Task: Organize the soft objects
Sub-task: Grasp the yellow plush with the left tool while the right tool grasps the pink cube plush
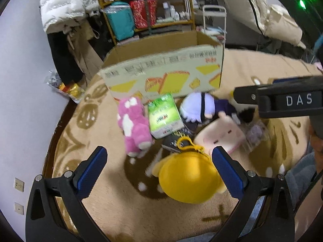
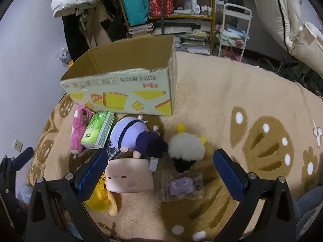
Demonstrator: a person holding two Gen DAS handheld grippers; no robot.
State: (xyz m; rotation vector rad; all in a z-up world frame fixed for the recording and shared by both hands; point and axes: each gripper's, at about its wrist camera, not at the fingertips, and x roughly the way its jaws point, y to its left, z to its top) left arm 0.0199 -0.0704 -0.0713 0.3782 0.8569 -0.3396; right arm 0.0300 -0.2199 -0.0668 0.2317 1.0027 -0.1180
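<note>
Your left hand-held gripper (image 1: 159, 168) is wide open, and the yellow plush (image 1: 187, 178) lies on the rug (image 1: 252, 181) right between its fingers, touching the right pad (so it is nearest). Your right hand-held gripper (image 2: 160, 170) is open too, over the pink square pillow (image 2: 129, 177). The cardboard box (image 1: 165, 74) waits straight ahead.

Tan patterned rug (image 2: 232, 92) — cardboard box (image 2: 121, 94), plush toys (image 2: 129, 135), tissue pack (image 2: 98, 130), bagged purple toy (image 2: 181, 185).
</note>
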